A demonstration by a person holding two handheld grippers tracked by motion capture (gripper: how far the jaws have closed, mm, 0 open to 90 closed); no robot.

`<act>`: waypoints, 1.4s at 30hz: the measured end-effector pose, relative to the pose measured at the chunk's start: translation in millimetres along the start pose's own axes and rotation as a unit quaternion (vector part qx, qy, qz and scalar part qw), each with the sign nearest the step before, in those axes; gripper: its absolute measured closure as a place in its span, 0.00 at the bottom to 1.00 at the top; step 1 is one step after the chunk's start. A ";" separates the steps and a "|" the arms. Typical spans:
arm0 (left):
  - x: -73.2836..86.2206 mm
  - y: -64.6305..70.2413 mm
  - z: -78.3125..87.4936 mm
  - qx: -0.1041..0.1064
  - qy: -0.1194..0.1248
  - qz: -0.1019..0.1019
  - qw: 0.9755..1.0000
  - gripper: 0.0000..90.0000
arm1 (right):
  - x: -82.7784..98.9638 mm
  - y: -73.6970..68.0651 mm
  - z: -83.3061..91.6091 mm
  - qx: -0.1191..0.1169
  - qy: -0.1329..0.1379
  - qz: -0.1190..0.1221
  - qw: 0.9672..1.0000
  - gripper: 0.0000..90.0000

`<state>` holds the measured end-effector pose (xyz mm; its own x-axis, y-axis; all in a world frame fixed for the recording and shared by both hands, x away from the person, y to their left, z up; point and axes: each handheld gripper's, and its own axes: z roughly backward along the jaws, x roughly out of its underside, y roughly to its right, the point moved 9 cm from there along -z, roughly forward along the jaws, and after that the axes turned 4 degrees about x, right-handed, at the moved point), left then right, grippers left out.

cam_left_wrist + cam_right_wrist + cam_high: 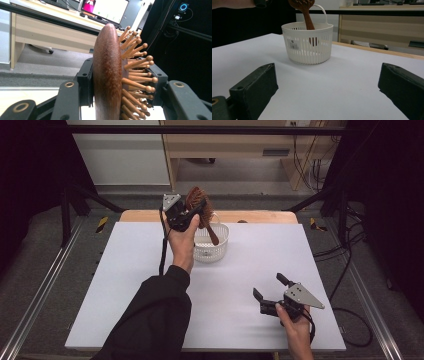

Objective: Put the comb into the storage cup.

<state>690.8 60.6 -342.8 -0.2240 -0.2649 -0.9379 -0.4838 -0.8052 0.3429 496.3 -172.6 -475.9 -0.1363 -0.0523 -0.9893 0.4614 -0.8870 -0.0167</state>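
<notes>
A brown wooden hairbrush (198, 205) with peg bristles hangs over the white slotted basket (220, 246), its handle reaching down inside the basket. My left gripper (192, 212) is shut on the brush head, raised above the basket's left rim. In the left gripper view the brush head (108, 75) stands edge-on between the jaws, bristles pointing right. My right gripper (270, 287) rests low over the white tabletop at the front right, open with nothing between its jaws. In the right gripper view the basket (308, 47) stands ahead, with the brush handle (309, 21) dipping into it.
A white sheet (150, 285) covers the table, with a wooden edge (260, 216) showing at the back. Black frame bars run along both sides, and cables lie on the floor at the right. A desk with a monitor (107, 8) stands beyond the table.
</notes>
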 end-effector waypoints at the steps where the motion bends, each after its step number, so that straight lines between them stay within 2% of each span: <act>1: 0.4 0.0 -0.3 0.001 0.000 -0.002 1.000 0.56 | 0.1 0.0 0.0 0.000 0.000 0.000 1.000 0.03; 15: 6.9 -2.2 -2.1 -0.002 0.002 0.005 1.000 0.56 | 0.3 -0.3 -0.2 0.000 -0.001 0.001 1.000 0.03; 20: 11.9 -2.8 -3.1 0.001 -0.004 0.000 1.000 0.56 | 0.9 -0.2 -0.3 0.000 -0.002 0.000 1.000 0.03; 31: 18.4 -4.5 -4.7 0.000 -0.003 0.014 1.000 0.56 | 1.4 -0.3 -0.6 0.000 -0.003 0.000 1.000 0.03; 42: 24.2 -6.1 -6.2 0.000 -0.007 0.013 1.000 0.56 | 1.1 0.3 -0.1 0.000 -0.003 0.000 1.000 0.03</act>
<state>693.6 55.8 -367.9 -0.2489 -0.2778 -0.9278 -0.4785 -0.7977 0.3672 496.4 -173.0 -477.0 -0.1409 -0.0550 -0.9885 0.4617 -0.8869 -0.0165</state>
